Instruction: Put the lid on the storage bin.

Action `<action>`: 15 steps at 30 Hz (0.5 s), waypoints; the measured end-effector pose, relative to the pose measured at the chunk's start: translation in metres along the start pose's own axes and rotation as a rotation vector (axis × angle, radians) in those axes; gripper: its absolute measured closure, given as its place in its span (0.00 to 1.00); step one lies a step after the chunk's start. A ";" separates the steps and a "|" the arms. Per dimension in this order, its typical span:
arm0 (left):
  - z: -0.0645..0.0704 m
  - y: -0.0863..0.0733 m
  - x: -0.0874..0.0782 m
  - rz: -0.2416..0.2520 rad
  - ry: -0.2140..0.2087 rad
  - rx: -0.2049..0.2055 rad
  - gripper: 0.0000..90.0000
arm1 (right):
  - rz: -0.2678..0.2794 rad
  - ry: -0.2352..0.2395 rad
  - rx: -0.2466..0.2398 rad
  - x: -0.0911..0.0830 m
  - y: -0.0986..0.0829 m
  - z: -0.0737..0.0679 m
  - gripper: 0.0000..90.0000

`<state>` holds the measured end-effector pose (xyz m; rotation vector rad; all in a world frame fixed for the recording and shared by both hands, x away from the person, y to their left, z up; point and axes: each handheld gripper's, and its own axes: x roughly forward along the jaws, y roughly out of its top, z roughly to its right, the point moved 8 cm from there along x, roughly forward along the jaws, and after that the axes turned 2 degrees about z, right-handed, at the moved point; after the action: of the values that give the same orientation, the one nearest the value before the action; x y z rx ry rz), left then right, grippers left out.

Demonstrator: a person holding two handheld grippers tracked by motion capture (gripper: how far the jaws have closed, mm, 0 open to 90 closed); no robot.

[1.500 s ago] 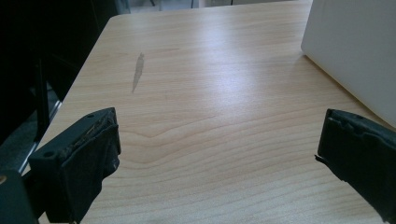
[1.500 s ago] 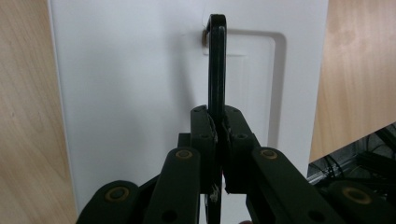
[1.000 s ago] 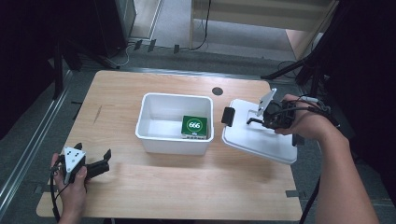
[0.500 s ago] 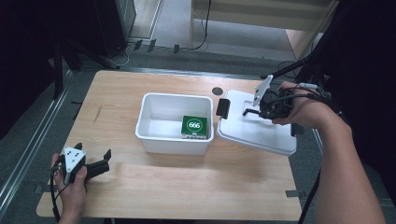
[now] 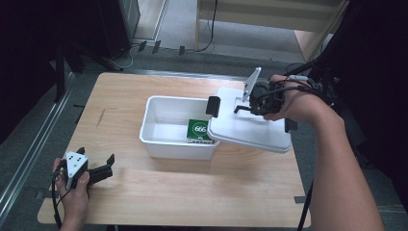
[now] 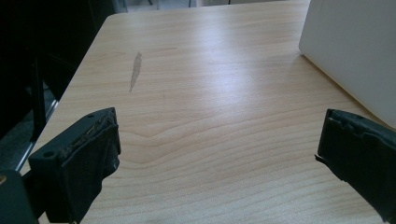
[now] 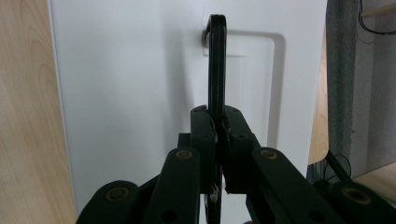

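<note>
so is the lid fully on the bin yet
No, the lid hangs by its handle in the right tool, overlapping just the bin's right edge.

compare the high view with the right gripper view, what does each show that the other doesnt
High view alone: the white tub with a green packet inside, the left gripper open and low at the table's near left corner, and the lid's edge overlapping the tub's right rim. Right gripper view alone: the jaws pinched shut on the thin black handle, seen edge-on. Both: the white lid, the right gripper and the wooden table.
</note>
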<state>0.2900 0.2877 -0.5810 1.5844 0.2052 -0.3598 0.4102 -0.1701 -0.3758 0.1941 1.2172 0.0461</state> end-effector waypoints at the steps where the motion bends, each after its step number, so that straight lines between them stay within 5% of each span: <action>1: 0.000 0.000 0.000 0.000 0.000 0.001 0.00 | 0.004 0.001 -0.002 0.000 0.003 0.000 0.95; 15: 0.000 0.000 0.000 -0.005 -0.002 -0.004 0.00 | 0.027 0.034 -0.039 0.009 0.051 -0.004 0.95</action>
<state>0.2902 0.2879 -0.5814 1.5803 0.2082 -0.3643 0.4131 -0.1187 -0.3766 0.1758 1.2470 0.0969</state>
